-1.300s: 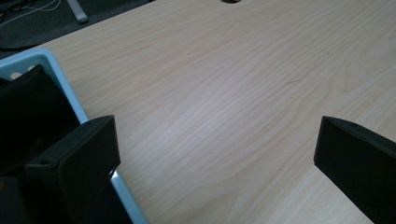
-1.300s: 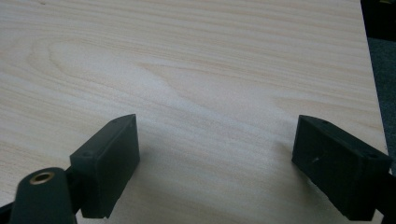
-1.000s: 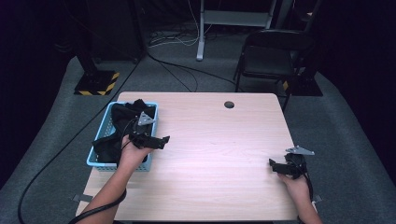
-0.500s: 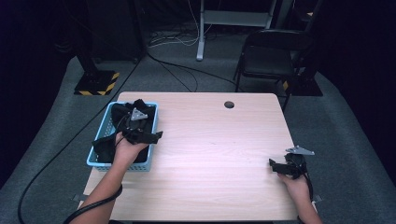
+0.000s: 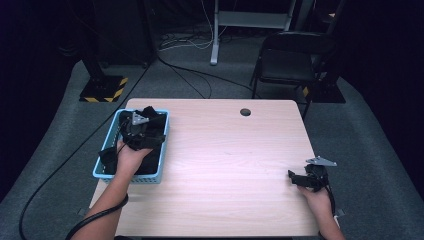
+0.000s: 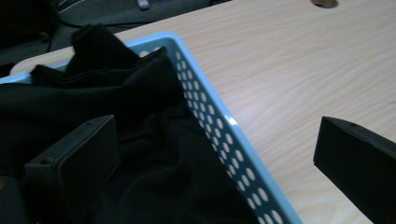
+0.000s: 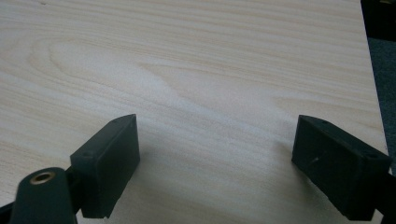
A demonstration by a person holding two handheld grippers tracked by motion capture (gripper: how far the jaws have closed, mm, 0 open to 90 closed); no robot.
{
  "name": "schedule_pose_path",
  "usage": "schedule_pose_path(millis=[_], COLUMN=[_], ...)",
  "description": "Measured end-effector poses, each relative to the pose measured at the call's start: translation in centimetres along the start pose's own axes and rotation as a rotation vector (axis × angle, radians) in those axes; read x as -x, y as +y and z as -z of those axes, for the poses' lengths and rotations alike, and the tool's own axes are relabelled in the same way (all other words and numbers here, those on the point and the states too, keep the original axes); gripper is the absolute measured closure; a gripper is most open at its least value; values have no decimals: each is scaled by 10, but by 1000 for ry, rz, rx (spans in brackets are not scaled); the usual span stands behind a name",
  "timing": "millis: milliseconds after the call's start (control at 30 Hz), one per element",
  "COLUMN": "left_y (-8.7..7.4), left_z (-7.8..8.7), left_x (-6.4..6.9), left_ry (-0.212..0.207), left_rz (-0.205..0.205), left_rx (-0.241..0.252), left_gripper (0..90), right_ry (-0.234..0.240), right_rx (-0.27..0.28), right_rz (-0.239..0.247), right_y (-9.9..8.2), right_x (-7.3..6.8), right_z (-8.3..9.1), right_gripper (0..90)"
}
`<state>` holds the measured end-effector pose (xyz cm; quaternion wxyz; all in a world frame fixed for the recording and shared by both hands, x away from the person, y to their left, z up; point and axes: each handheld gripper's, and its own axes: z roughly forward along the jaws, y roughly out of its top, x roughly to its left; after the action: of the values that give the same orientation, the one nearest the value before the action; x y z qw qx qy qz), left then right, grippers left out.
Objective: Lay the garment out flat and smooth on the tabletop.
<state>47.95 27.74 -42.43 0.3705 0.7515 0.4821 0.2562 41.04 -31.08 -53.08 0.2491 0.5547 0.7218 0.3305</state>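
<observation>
Now left claw (image 5: 145, 137) wide open, straddling rim of blue basket (image 5: 102, 172), long axis running away, black cloth (image 6: 154, 140) inside, right claw (image 7: 217, 163) wide open, empty

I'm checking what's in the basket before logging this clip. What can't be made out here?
- Basket floor, high view: covered by black cloth.
- How many cloth pieces: folds merge, too dark.
- Left gripper jaws, high view: black against cloth.
- Basket's near end, left gripper view: cut off by frame.

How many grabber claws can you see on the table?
2. The left gripper is over the black cloth in the blue basket. The right gripper rests near the table's right edge.
</observation>
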Motion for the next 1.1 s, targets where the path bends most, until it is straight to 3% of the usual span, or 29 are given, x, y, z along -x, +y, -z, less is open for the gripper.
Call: schedule_pose_path(millis=[433,800,1000,1100], left_y=[5,16,18,17], left_z=[-6,-26,-38,-44], left_x=[-18,-26,-35,-38], left_ry=[103,190,189,194], left_rz=[76,117,152,147], left_rx=[19,-6,-25,-42], left_gripper=[0,0,0,0], right_ry=[0,2,2,2], right_rx=[0,0,0,0], right_rz=[0,2,1,1], right_y=[0,0,0,0], right_x=[0,0,0,0], right_z=[0,0,0,0], right_gripper=[136,136,138,138])
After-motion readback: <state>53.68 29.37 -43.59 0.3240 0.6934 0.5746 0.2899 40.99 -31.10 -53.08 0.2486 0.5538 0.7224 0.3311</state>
